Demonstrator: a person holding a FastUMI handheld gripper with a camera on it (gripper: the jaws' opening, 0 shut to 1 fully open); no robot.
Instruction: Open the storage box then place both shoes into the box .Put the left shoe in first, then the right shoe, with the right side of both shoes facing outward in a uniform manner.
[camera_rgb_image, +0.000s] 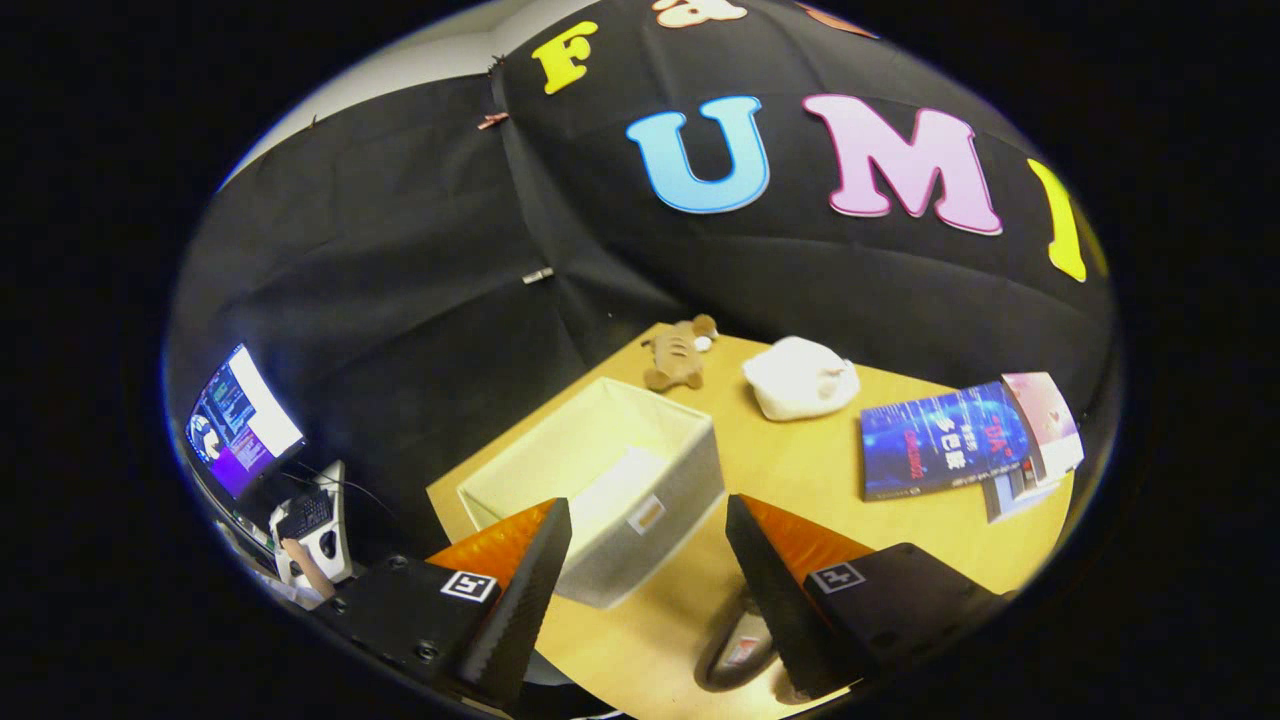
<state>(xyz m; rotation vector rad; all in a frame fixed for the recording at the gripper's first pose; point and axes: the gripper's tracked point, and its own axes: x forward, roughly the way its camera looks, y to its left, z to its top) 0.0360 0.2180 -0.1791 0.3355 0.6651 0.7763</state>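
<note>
A pale fabric storage box (600, 470) stands open-topped on the wooden table (800, 470), just beyond my fingers; its inside looks empty. My gripper (650, 515) hangs above the table with its fingers wide apart and nothing between them. Below the right finger, a grey shoe (738, 650) lies on the table near its front edge, partly hidden by that finger.
A brown plush toy (680, 352) and a white soft lump (800, 378) lie at the table's far side. Books (960, 440) are stacked to the right. Off the table to the left stand a lit monitor (240, 420) and a keyboard (305, 515).
</note>
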